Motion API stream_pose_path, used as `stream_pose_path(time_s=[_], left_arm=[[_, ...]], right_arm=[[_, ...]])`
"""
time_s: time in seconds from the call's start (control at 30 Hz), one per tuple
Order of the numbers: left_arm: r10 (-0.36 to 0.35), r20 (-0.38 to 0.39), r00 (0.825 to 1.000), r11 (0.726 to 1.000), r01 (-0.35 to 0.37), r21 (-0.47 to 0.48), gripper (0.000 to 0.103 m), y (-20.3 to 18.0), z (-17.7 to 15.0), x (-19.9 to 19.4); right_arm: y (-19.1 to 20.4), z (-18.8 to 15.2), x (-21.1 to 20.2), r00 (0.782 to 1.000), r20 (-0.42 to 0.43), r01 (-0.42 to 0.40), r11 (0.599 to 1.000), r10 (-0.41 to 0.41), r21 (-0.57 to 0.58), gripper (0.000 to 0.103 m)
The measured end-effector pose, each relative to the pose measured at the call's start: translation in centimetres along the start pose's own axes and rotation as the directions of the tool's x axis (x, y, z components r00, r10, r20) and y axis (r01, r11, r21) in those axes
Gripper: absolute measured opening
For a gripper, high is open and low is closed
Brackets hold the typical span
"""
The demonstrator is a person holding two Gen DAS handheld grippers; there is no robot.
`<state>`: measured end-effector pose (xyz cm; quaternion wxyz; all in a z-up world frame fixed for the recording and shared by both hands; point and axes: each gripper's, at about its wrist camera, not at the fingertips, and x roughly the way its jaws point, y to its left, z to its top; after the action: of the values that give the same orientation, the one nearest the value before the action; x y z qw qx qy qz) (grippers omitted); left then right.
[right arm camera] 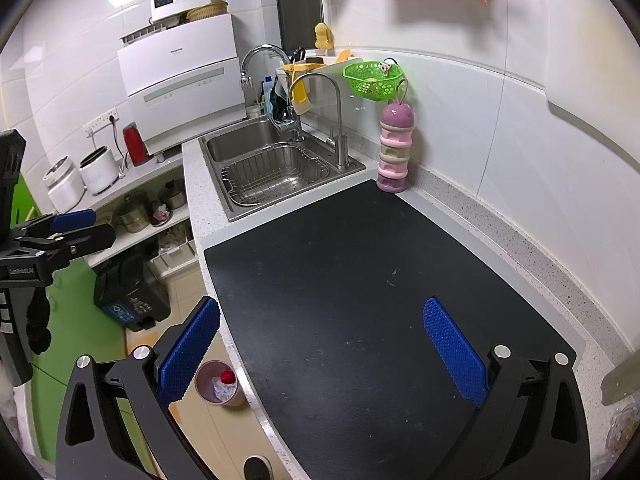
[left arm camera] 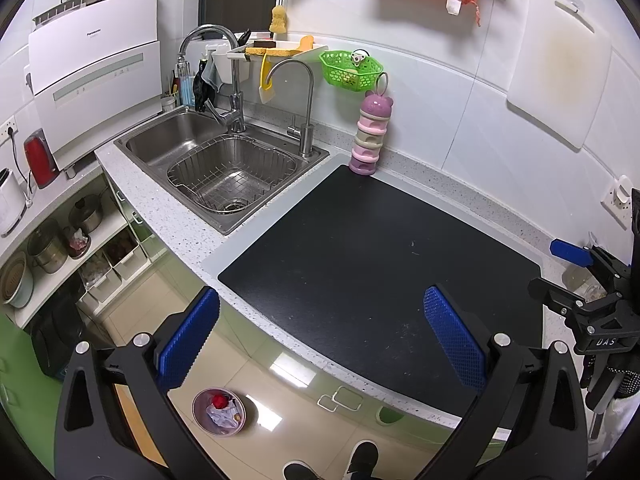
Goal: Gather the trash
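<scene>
A small pink waste bin (left arm camera: pixel 219 411) stands on the floor below the counter edge, holding crumpled white paper and a red scrap; it also shows in the right wrist view (right arm camera: pixel 218 383). A black mat (left arm camera: pixel 380 264) covers the counter, bare apart from a few specks (right arm camera: pixel 394 272). My left gripper (left arm camera: pixel 320 332) is open and empty, above the counter's front edge. My right gripper (right arm camera: pixel 320 344) is open and empty above the mat. The right gripper shows at the far right of the left wrist view (left arm camera: pixel 592 280); the left gripper shows at the left of the right wrist view (right arm camera: pixel 60 232).
A steel sink (left arm camera: pixel 224 160) with a wire basket and two taps lies behind the mat. A stacked pink container (left arm camera: pixel 370 136) stands at the mat's back corner. A black floor bin (right arm camera: pixel 128 292), shelves with pots and a white dishwasher (left arm camera: pixel 92 88) are to the left.
</scene>
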<state>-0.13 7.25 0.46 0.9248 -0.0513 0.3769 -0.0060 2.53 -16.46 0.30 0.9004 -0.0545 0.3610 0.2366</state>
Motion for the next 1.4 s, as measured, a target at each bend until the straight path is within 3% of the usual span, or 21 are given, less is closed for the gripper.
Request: stream_pose_path(time_s=[0.97, 1.27, 1.4], left_arm=[[0.007, 0.005, 1.0, 1.0, -0.007, -0.004, 0.1, -0.3, -0.1, 0.5], [0.01, -0.046, 0.999, 0.999, -0.012, -0.036, 0.1, 0.1, 0.1, 1.4], [0.013, -0.022, 1.0, 0.999, -0.014, -0.05, 0.1, 0.1, -0.2, 1.1]], right_arm=[[-0.6, -0.2, 0.6, 1.0, -0.005, -0.004, 1.0, 0.004, -0.002, 0.098], [-0.8, 0.0, 0.8, 1.0, -0.005, -0.004, 1.0, 0.004, 0.001, 0.098], [-0.8, 0.1, 0.8, 1.0, -0.005, -0.003, 1.0, 0.003, 0.001, 0.098]])
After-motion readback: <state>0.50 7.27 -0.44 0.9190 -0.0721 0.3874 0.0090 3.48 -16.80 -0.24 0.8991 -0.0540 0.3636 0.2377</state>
